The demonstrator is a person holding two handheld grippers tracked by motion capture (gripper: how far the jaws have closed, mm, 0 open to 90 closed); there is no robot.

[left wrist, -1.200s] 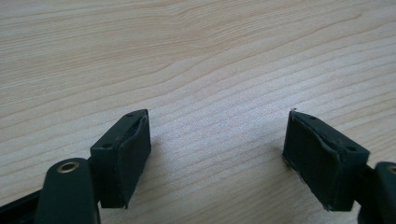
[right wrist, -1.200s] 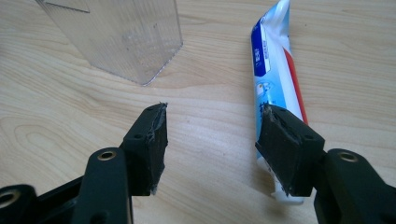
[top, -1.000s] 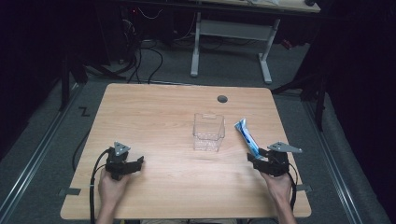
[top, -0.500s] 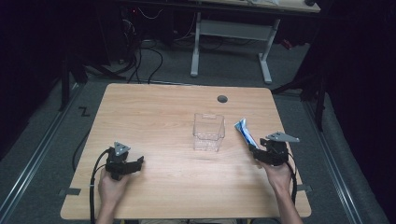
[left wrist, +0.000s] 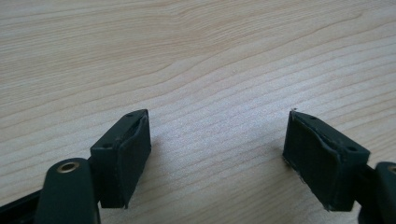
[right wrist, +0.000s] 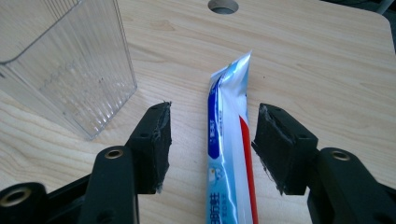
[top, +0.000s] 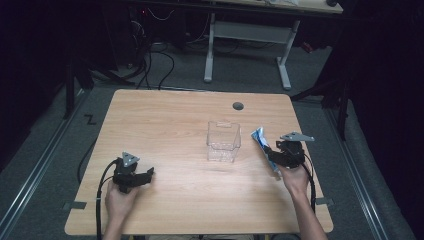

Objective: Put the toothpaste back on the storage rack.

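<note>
Toothpaste tube (right wrist: 226,140) lies flat on the table (top: 170,125), just right of the clear box (top: 223,141), and runs lengthwise between the two jaws of the right gripper (right wrist: 212,142). A gap shows on each side of the tube, so the pads do not press on it; the jaws have just been closing around it. The tube's crimped end points away from the gripper, towards the round hole (top: 238,106) beyond the box.

The right hand (top: 294,179) holds its gripper low over the table, right of the box, aimed along the tube. A second ago that gripper sat nearer the table's front edge, behind the tube; it has since come forward over it.

The left gripper (left wrist: 217,149), well to the left of the box, rests low with its jaws wide apart over bare wood, just as before.
</note>
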